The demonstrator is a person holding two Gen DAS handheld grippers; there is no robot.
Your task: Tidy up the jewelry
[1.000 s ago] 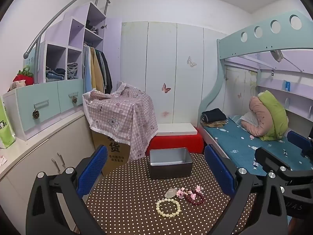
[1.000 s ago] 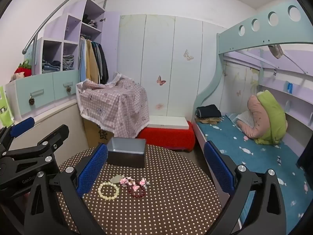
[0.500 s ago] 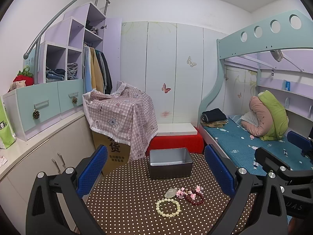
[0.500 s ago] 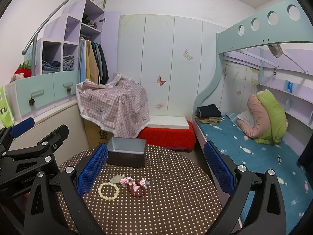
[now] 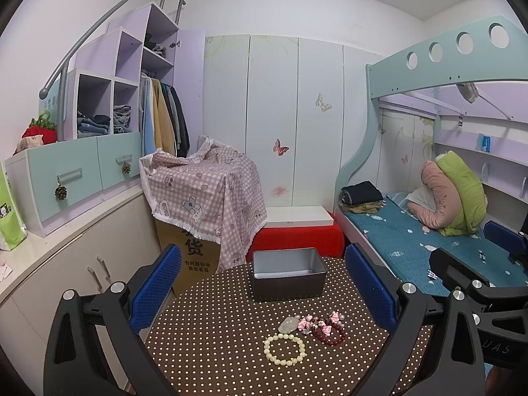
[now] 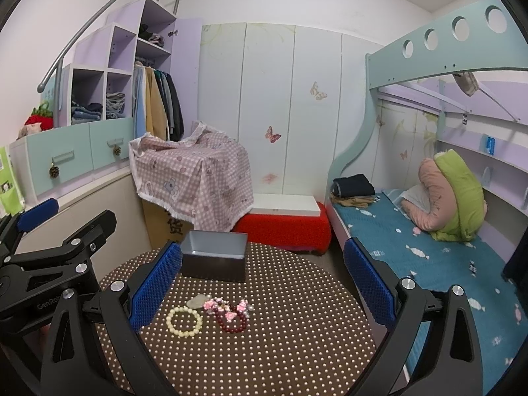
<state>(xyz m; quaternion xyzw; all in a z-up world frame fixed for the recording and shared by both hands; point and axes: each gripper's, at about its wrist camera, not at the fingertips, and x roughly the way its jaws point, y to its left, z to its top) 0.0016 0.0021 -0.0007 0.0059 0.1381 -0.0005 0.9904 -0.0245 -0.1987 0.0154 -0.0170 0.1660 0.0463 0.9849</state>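
Note:
A cream bead bracelet (image 5: 284,348) (image 6: 184,321), a dark red bead bracelet (image 5: 330,333) (image 6: 232,322), a pink flower bracelet (image 5: 310,320) (image 6: 220,306) and a pale stone pendant (image 5: 287,324) (image 6: 197,301) lie together on the round polka-dot table (image 5: 211,336) (image 6: 297,323). An open dark metal box (image 5: 287,277) (image 6: 214,259) stands behind them. My left gripper (image 5: 262,292) is open and empty, held above the table. My right gripper (image 6: 262,288) is open and empty, to the right of the left one.
A box under a pink checked cloth (image 5: 204,191) stands behind the table's left. A red bench (image 5: 297,237) is behind the table. A bunk bed (image 5: 429,231) runs along the right. Cabinets (image 5: 66,257) line the left wall.

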